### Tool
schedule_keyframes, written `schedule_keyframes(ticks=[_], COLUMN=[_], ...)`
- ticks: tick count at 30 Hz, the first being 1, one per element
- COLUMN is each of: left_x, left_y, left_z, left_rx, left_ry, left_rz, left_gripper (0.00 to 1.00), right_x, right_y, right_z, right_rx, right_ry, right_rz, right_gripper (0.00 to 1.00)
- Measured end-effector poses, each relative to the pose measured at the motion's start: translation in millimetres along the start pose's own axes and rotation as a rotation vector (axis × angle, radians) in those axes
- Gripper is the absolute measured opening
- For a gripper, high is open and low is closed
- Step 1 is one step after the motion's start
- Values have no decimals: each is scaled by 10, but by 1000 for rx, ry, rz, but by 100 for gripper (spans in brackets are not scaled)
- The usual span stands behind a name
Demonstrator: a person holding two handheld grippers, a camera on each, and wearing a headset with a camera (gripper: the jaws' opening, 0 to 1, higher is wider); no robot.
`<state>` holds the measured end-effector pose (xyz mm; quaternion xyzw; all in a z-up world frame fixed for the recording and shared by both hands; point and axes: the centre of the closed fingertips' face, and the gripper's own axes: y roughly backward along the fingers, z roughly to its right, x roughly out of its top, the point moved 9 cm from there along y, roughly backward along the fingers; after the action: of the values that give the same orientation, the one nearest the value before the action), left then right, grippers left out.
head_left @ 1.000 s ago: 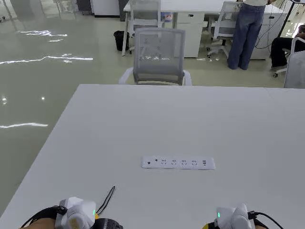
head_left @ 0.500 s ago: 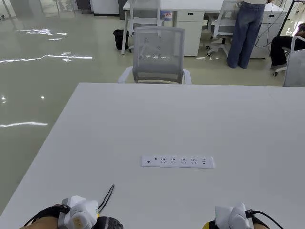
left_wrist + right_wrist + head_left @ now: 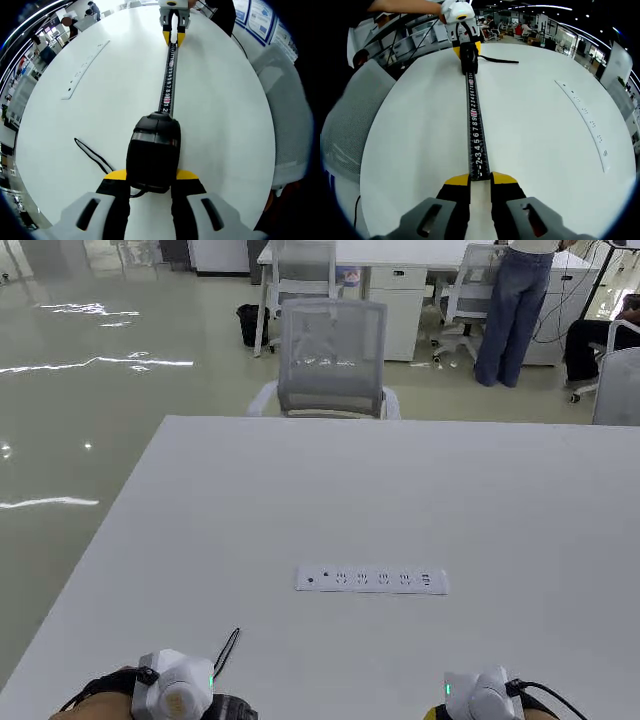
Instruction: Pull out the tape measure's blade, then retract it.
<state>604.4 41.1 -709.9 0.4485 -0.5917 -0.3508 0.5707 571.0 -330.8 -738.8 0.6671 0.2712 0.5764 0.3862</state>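
In the left gripper view my left gripper (image 3: 151,175) is shut on the black tape measure case (image 3: 153,147). Its blade (image 3: 168,75) runs straight over the white table to the right gripper (image 3: 173,36). In the right gripper view my right gripper (image 3: 480,179) pinches the blade's end, and the numbered blade (image 3: 474,125) stretches to the case (image 3: 469,60) held by the left gripper (image 3: 468,47). The head view catches the left gripper (image 3: 172,695) and right gripper (image 3: 482,700) at the bottom edge, their jaws cut off.
A white power strip (image 3: 371,580) lies mid-table. The case's black wrist strap (image 3: 228,650) trails on the table near the left gripper. A grey mesh chair (image 3: 330,350) stands at the far edge. A person (image 3: 515,310) stands by desks behind.
The head view has shifted a little. Both grippers stay at the bottom edge, about as far apart as before.
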Motion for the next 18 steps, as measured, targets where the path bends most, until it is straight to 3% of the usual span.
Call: schedule_keyframes(ticks=[1, 2, 8, 15, 18], left_x=[0, 1, -6, -4, 23], left_y=[1, 0, -7, -37, -11], left_z=[0, 0, 0, -7, 15], left_rx=[1, 1, 1, -5, -13], left_ry=[1, 1, 4, 4, -2], left_rz=[-1, 0, -1, -15, 31], left_gripper=[27, 27, 27, 30, 38], right_x=[-19, 17, -2, 31, 31], right_y=[4, -2, -4, 1, 35], right_z=[12, 18, 2, -6, -49], right_rx=[-19, -22, -32, -52, -51], right_ry=[1, -20, -57, -47, -59], right_rz=[-30, 7, -5, -24, -25], right_gripper=[15, 16, 29, 36, 38])
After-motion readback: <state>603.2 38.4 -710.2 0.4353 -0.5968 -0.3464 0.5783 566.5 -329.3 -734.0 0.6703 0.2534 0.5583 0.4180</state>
